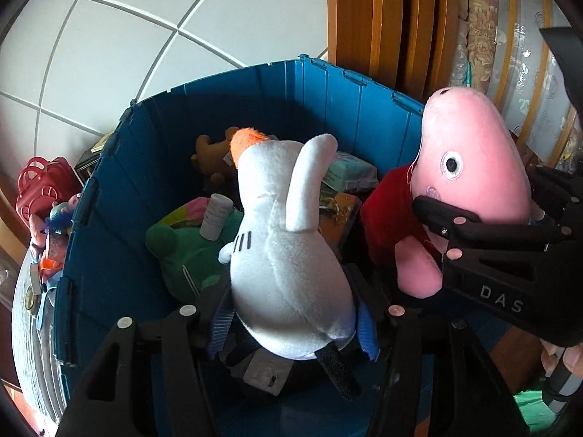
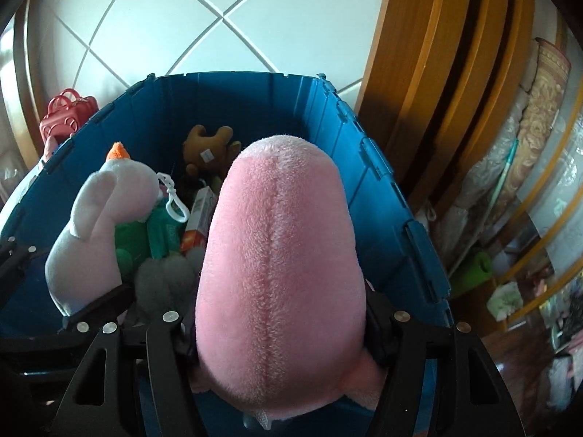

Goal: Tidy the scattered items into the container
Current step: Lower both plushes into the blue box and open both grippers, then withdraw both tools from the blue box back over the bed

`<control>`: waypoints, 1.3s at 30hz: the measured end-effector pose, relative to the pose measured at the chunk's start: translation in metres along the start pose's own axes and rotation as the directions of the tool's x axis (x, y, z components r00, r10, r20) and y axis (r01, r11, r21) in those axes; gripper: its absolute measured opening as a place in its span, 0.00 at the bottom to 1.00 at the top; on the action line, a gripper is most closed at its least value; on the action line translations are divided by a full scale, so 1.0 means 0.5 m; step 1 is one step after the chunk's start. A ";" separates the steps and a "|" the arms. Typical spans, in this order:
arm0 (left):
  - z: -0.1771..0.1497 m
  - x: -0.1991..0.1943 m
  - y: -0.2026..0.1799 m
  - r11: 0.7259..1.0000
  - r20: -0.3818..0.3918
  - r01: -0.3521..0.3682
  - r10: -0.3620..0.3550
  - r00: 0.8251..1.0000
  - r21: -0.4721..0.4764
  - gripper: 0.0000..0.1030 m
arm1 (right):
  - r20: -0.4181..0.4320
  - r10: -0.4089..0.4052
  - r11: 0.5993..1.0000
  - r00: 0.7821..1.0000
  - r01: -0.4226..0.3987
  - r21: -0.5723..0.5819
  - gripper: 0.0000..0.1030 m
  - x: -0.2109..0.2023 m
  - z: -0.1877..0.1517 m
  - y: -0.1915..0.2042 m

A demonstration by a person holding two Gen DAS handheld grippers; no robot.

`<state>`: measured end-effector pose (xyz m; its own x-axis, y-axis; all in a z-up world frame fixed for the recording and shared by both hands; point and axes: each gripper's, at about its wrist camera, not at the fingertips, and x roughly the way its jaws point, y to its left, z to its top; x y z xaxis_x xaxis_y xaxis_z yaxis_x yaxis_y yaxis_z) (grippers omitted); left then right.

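Note:
My left gripper is shut on a white plush goose with an orange beak, held over the open blue bin. The goose also shows in the right wrist view. My right gripper is shut on a pink plush pig in a red dress, held over the bin's right side; in the left wrist view the pig and right gripper are at the right. Inside lie a green plush, a brown plush, a white bottle and boxes.
A red toy bag and small toys lie left of the bin on the white tiled floor. Wooden furniture and a rolled rug stand to the right.

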<state>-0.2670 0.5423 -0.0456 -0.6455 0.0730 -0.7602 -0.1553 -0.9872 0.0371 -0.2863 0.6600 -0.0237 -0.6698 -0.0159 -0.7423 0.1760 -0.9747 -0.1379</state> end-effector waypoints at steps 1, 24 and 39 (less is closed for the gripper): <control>-0.004 0.002 -0.002 1.000 -0.005 -0.003 0.003 1.000 -0.002 0.55 | 0.001 -0.002 1.000 1.000 0.002 0.005 0.64 0.000 -0.001 -0.003; -0.031 -0.041 -0.003 1.000 0.069 0.006 -0.006 0.998 -0.006 0.90 | 0.095 -0.061 0.995 0.994 0.053 0.088 0.82 -0.069 -0.010 -0.060; -0.060 -0.115 0.011 0.999 0.142 0.004 0.000 0.990 -0.032 0.91 | 0.179 -0.042 0.989 0.983 0.015 0.149 0.99 -0.160 -0.086 -0.076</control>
<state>-0.2082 0.5283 -0.0213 -0.7453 0.0919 -0.6604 -0.1339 -0.9909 0.0132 -0.2084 0.7076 0.0129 -0.7951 -0.0151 -0.6063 0.0565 -0.9972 -0.0492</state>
